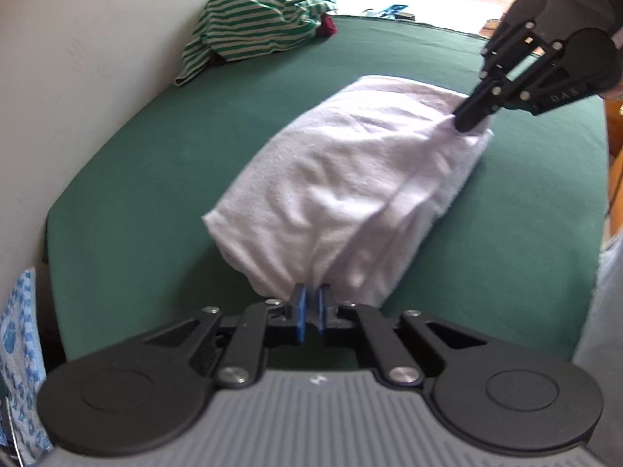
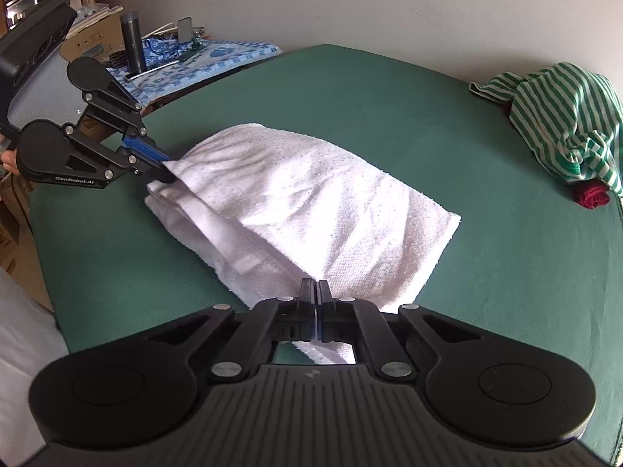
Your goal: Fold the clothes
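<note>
Left tongs: clenched on folded white terry towel (near corner).
Right tongs: clenched on opposite corner.
Green tabletop: beneath.

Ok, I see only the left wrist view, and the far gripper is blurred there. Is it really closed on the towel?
Observer: Yes. In the right wrist view the right gripper has its fingers pressed together on the near edge of the white towel.
Operator: And what is behind my left gripper? My camera cannot look back.
Observer: A side table with a blue patterned cloth on it. A dark cylindrical bottle stands on this cloth.
Operator: Anything else there?
Observer: A phone on a small stand, beside the bottle.
</note>
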`<act>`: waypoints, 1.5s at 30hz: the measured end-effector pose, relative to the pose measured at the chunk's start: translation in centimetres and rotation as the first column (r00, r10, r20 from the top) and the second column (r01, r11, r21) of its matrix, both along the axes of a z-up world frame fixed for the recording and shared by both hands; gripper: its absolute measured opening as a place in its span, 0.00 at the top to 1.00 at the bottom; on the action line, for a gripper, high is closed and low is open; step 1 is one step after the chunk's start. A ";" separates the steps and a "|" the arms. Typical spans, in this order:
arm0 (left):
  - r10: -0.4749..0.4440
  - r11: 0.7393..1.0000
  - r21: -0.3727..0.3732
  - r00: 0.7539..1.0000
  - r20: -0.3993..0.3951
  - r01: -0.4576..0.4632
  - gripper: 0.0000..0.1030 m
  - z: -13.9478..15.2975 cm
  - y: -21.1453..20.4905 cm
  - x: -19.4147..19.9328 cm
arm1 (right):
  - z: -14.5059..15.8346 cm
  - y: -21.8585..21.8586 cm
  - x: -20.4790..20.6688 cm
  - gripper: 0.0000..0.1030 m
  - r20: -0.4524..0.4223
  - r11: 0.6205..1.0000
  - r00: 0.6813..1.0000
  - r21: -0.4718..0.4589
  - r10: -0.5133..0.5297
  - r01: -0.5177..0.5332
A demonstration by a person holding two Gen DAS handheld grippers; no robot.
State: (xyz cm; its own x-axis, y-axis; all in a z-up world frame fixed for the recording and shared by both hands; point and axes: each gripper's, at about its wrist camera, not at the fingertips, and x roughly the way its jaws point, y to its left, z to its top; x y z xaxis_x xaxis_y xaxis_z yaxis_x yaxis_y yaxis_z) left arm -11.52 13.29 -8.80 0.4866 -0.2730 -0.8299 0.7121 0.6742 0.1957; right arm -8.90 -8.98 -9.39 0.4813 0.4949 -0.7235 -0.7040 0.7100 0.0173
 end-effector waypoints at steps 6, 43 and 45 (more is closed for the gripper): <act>0.012 0.997 0.080 1.000 -0.015 -0.010 1.00 -2.2 -1.0 -0.2 | -2.2 0.5 -0.4 1.00 -0.055 0.999 0.998 -0.049 0.004 -0.007; 0.417 0.853 -0.302 0.904 -0.099 -0.426 0.69 -1.0 0.8 8.5 | -3.0 0.2 8.7 0.70 -0.347 0.811 0.875 0.365 -0.338 0.458; 0.427 0.851 -0.308 0.902 -0.066 -0.425 0.59 -1.9 1.3 7.1 | -4.0 -1.3 8.9 0.75 -0.395 0.770 0.847 0.390 -0.357 0.506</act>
State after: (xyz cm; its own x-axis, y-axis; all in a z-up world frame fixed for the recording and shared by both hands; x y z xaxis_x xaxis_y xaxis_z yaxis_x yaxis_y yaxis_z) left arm -4.39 14.61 -10.71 0.6176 -0.2783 -0.7356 0.3408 0.9376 -0.0687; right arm -0.01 -10.32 -13.41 0.5388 0.5921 -0.5993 -0.2338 0.7885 0.5689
